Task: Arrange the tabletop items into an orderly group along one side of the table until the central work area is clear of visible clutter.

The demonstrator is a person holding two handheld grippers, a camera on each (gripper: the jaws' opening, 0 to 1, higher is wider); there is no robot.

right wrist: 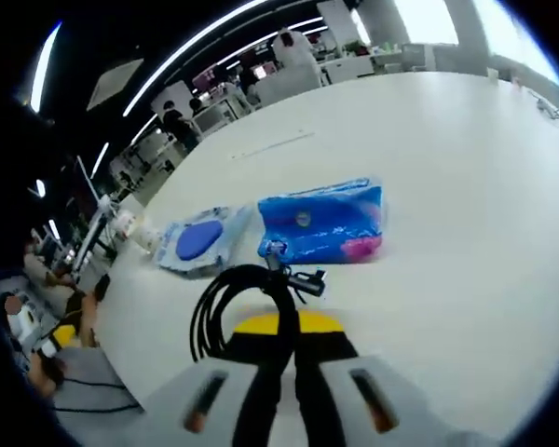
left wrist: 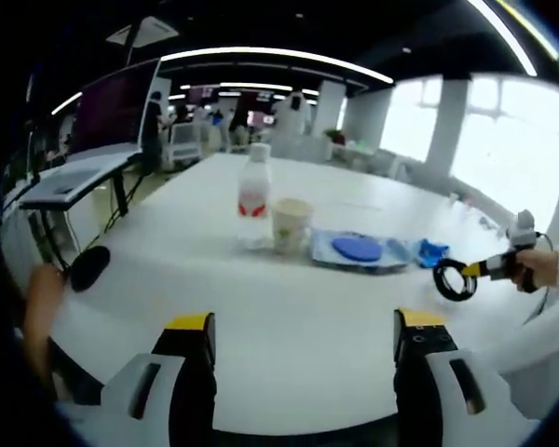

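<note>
On the white table (left wrist: 298, 345) a clear water bottle (left wrist: 253, 197) with a red label stands beside a paper cup (left wrist: 291, 225). Right of them lie a wipes pack (left wrist: 359, 250) with a blue round lid and a blue packet (left wrist: 431, 251). My left gripper (left wrist: 304, 326) hovers open over the near table edge, nothing between its yellow tips. My right gripper (left wrist: 472, 270) comes in from the right, shut on a coiled black cable (left wrist: 453, 280). In the right gripper view, the right gripper (right wrist: 281, 326) pinches the cable (right wrist: 225, 307) just short of the blue packet (right wrist: 326, 223) and wipes pack (right wrist: 200, 239).
A black oval object (left wrist: 88, 267) lies at the table's left edge near a person's hand (left wrist: 37, 307). A screen on a stand (left wrist: 102, 121) rises beyond the left edge. People and office furniture (left wrist: 279, 121) fill the back of the room.
</note>
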